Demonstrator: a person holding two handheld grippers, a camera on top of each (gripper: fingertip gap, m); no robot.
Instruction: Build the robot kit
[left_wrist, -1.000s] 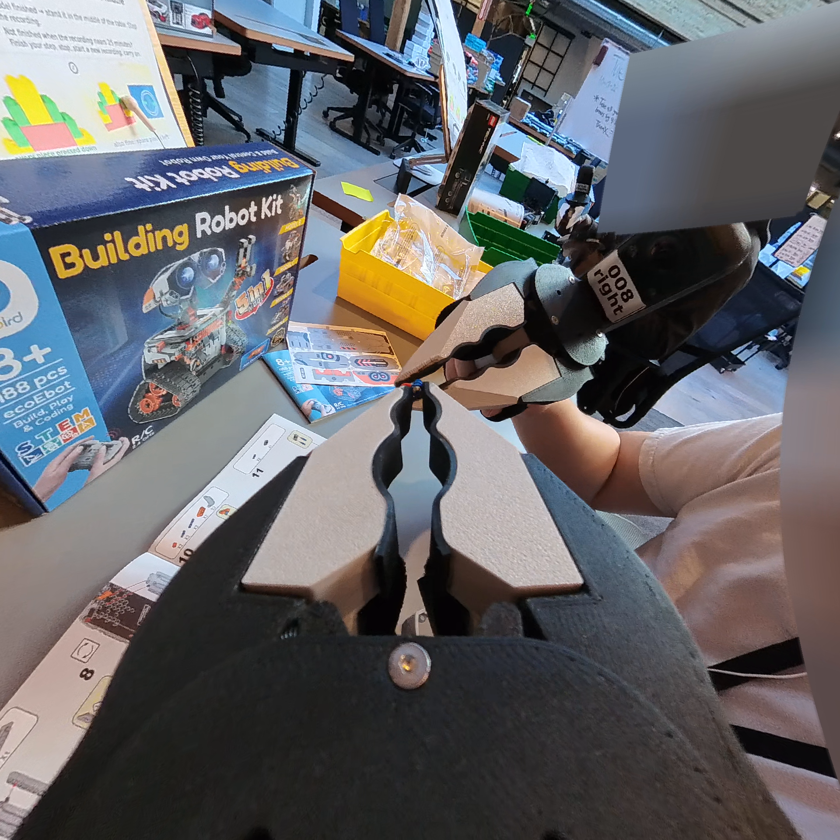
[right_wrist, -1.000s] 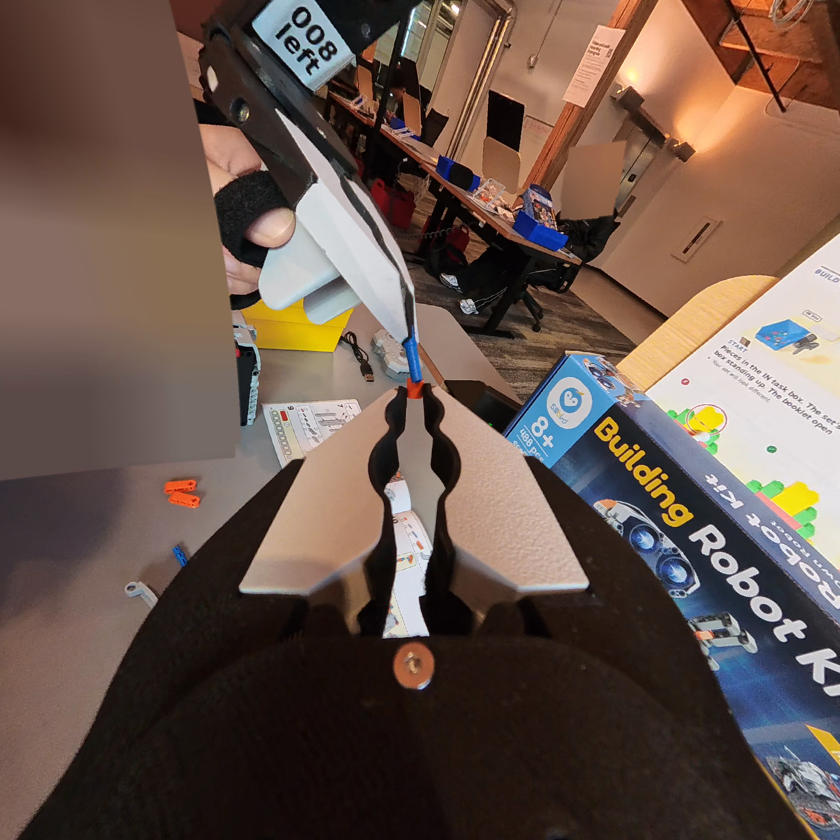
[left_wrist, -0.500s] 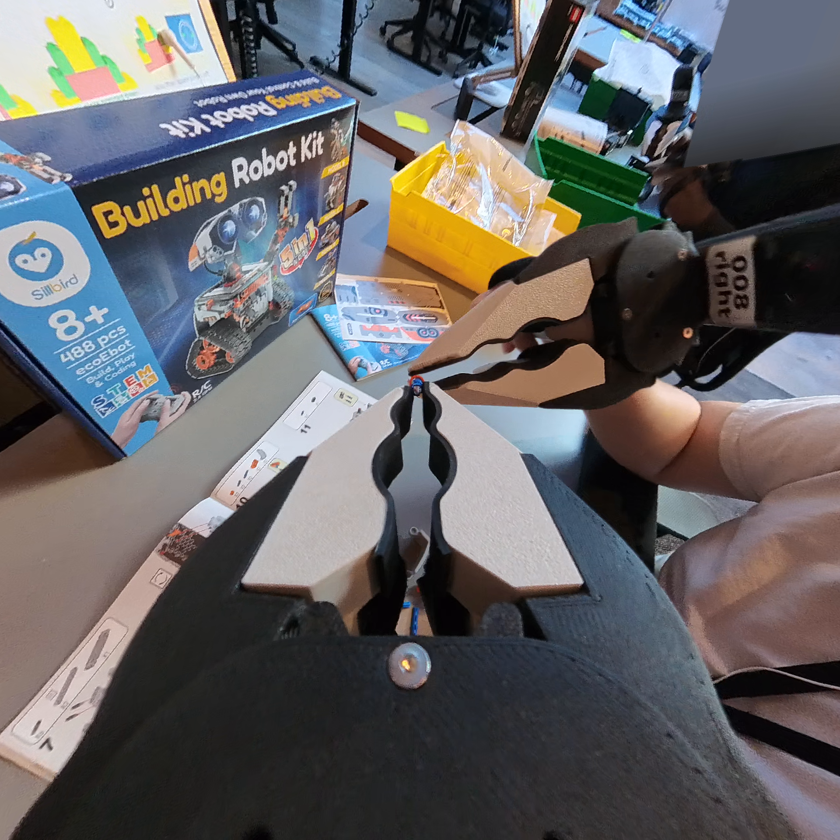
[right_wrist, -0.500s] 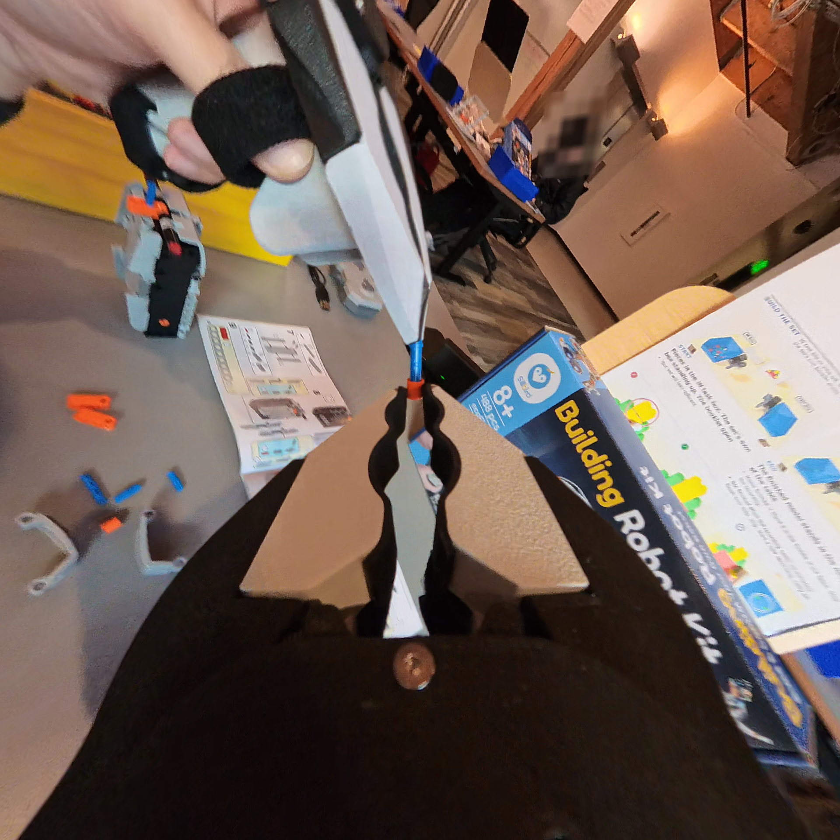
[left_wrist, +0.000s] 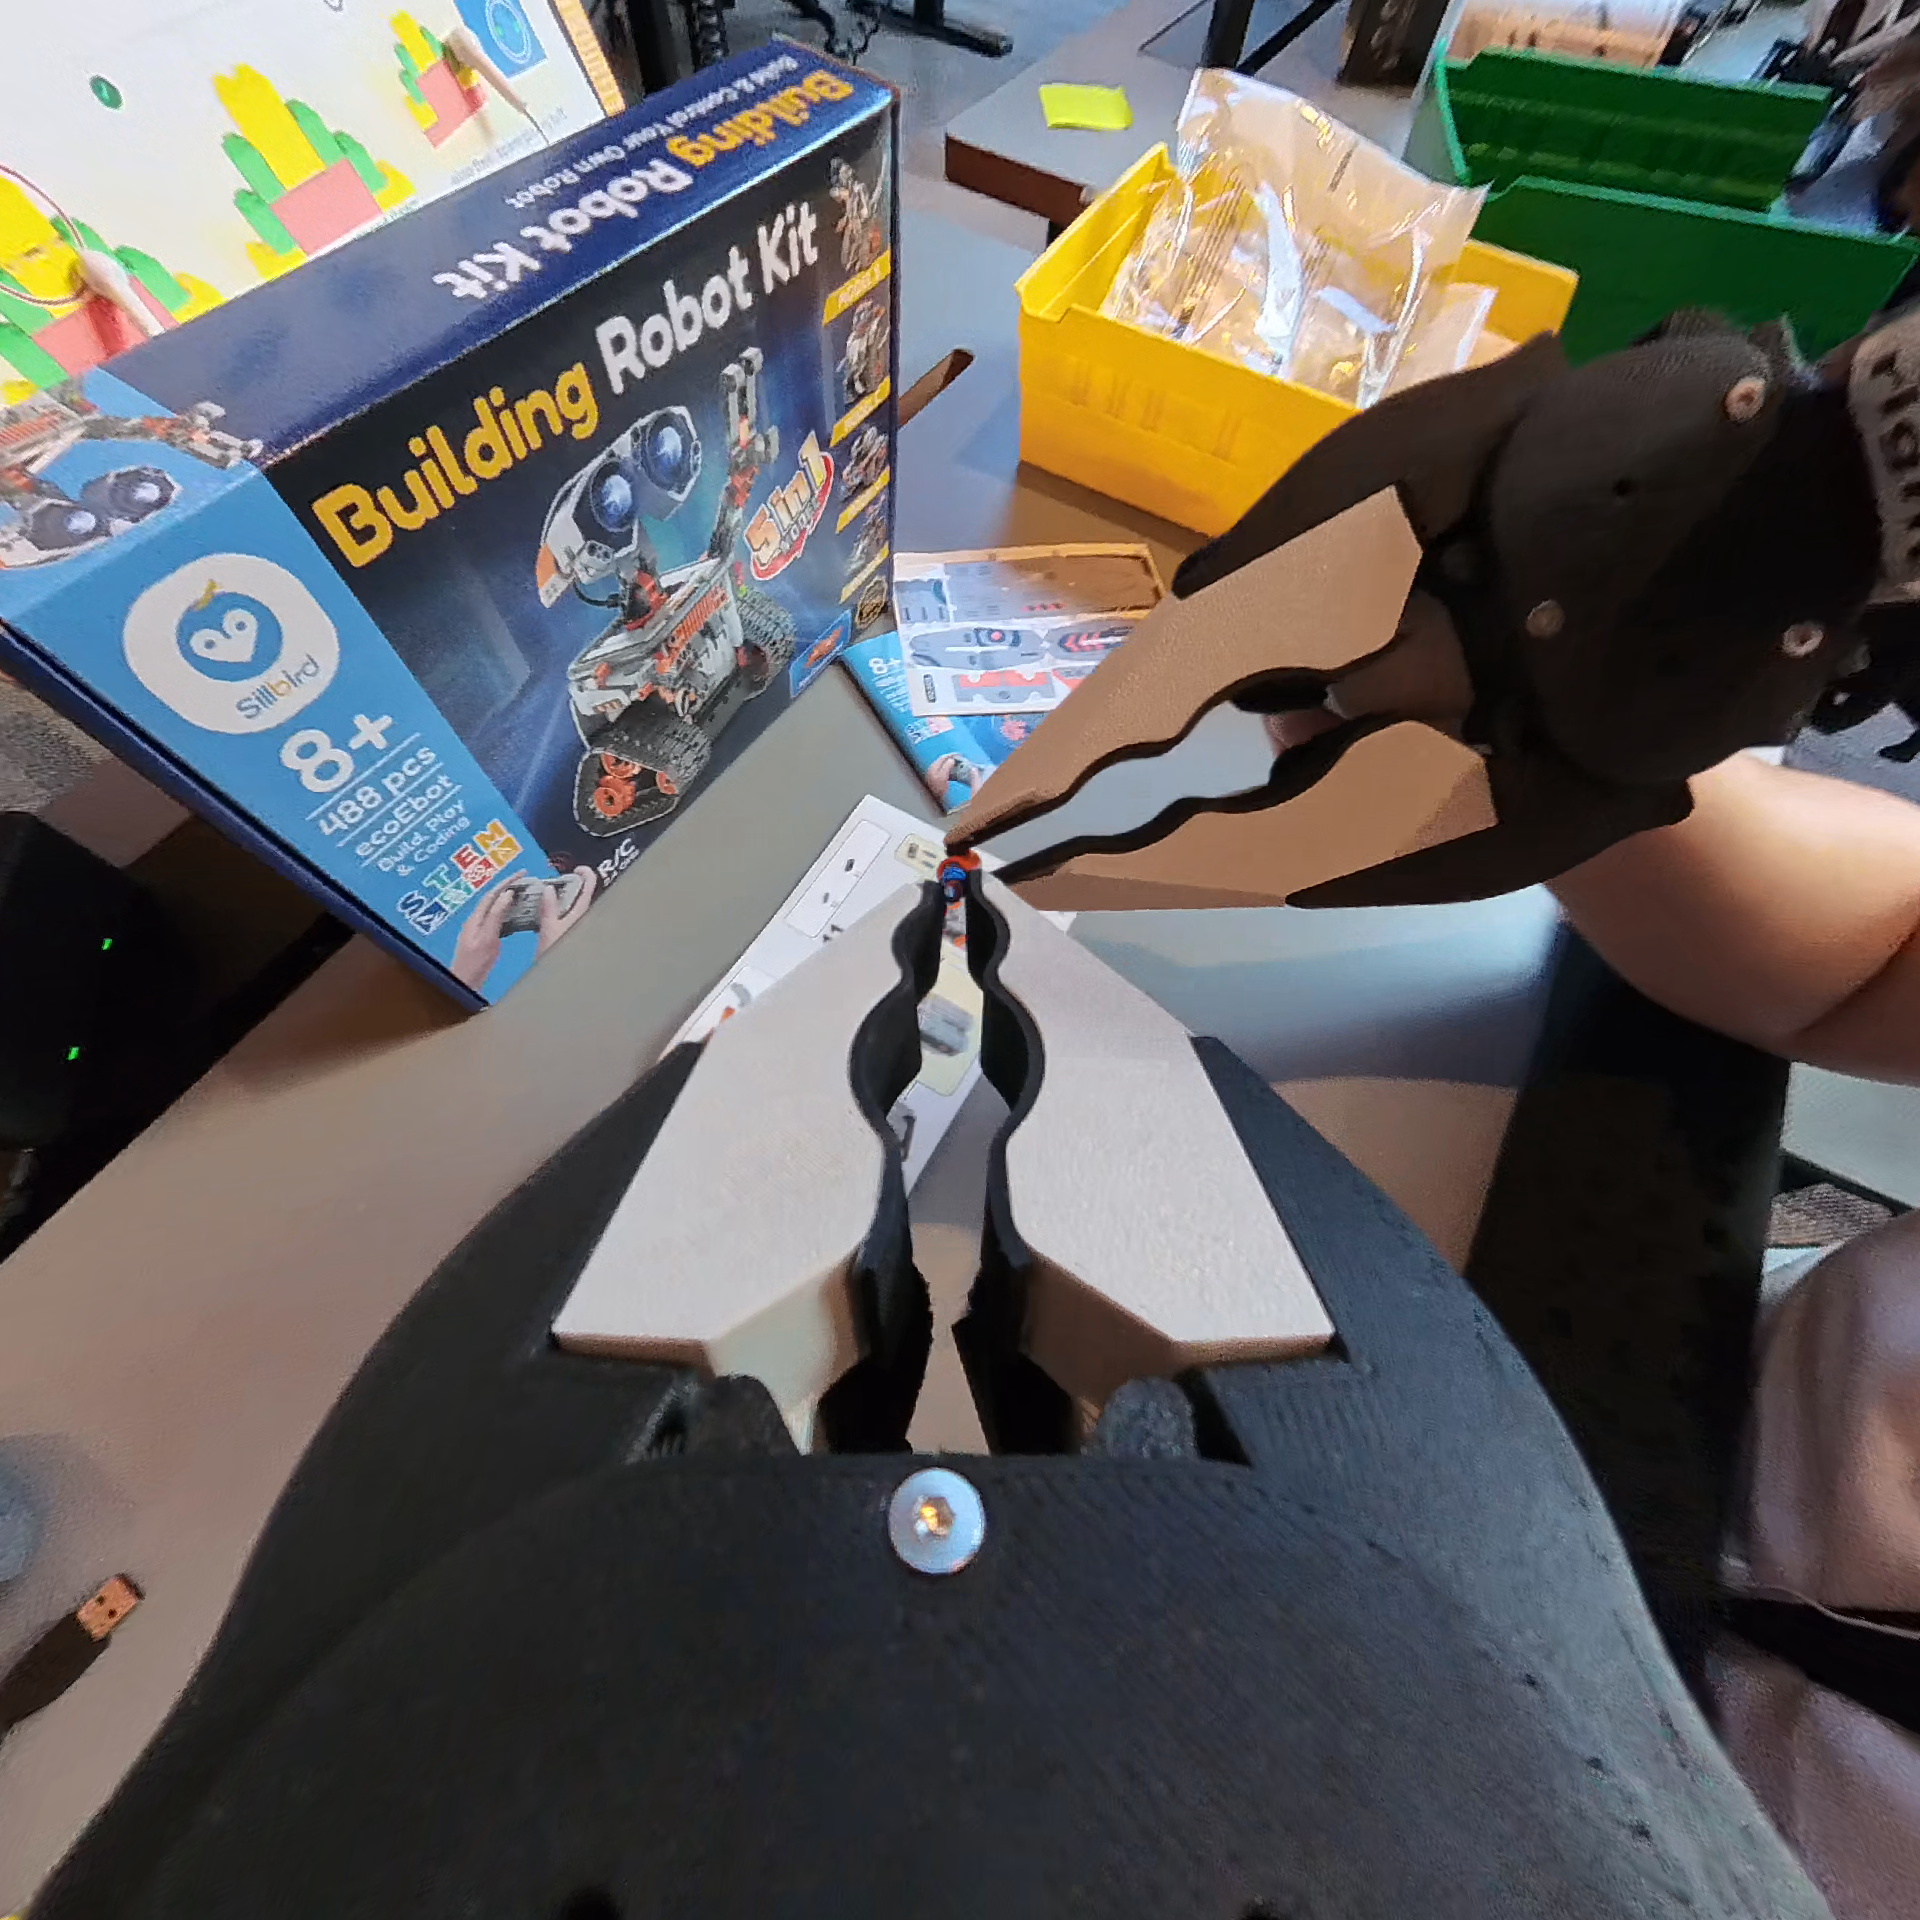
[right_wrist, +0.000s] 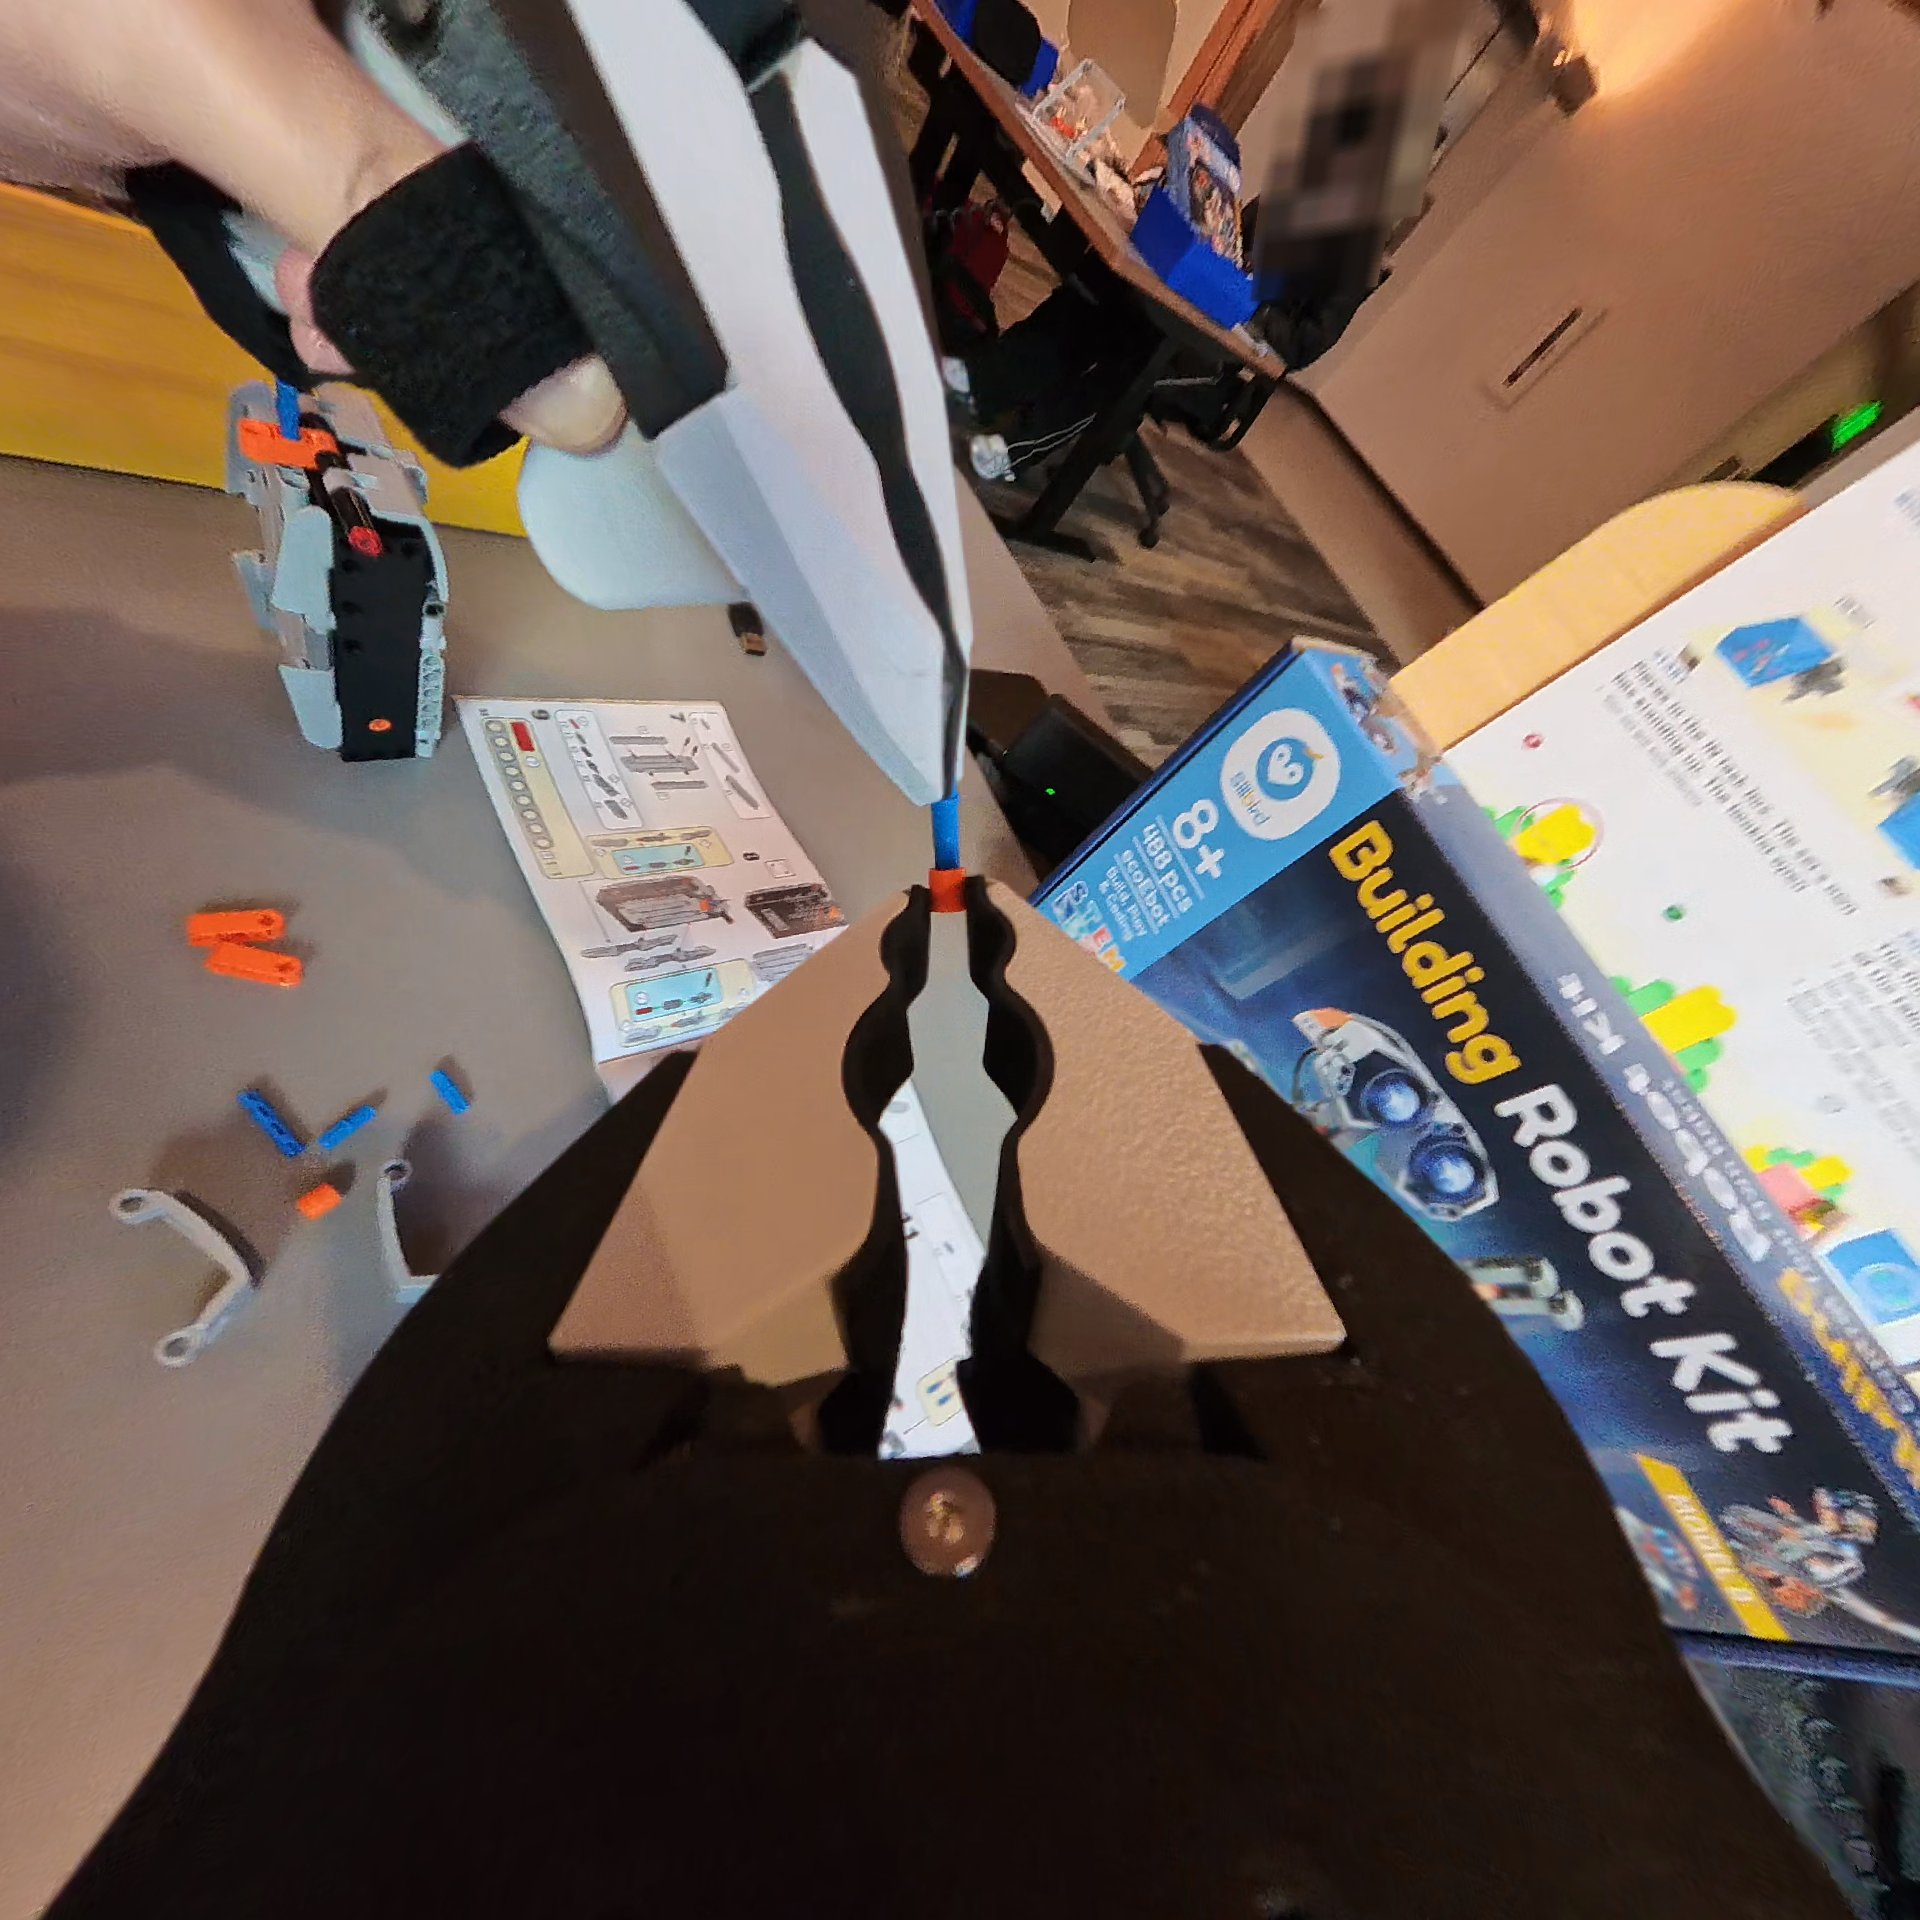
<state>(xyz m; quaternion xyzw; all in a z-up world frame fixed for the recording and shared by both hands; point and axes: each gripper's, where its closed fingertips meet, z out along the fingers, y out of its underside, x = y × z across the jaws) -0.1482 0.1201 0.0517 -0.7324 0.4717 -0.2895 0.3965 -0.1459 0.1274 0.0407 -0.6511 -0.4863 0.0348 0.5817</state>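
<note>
right gripper (right_wrist: 945, 896) pinched on an orange bush (right_wrist: 945, 891); left gripper (left_wrist: 954, 881) nipping a blue pin (right_wrist: 944, 829) seated in it (tips meeting in midair). below, instruction sheet (right_wrist: 644, 852) on grey table (right_wrist: 125, 831); beyond, blue kit box (left_wrist: 499, 499), yellow bin (left_wrist: 1143, 405).

Printed lettering and numbers cover the blue toy-kit box (left_wrist: 582, 499), the white instruction sheet (right_wrist: 644, 852) on the surface (left_wrist: 312, 1143), the sticker sheet (left_wrist: 1018, 634) and the block-picture poster (left_wrist: 208, 156).

Blue pin (right_wrist: 944, 828) joined to orange piece (right_wrist: 947, 890) — pinched between both tongs' tips.
</note>
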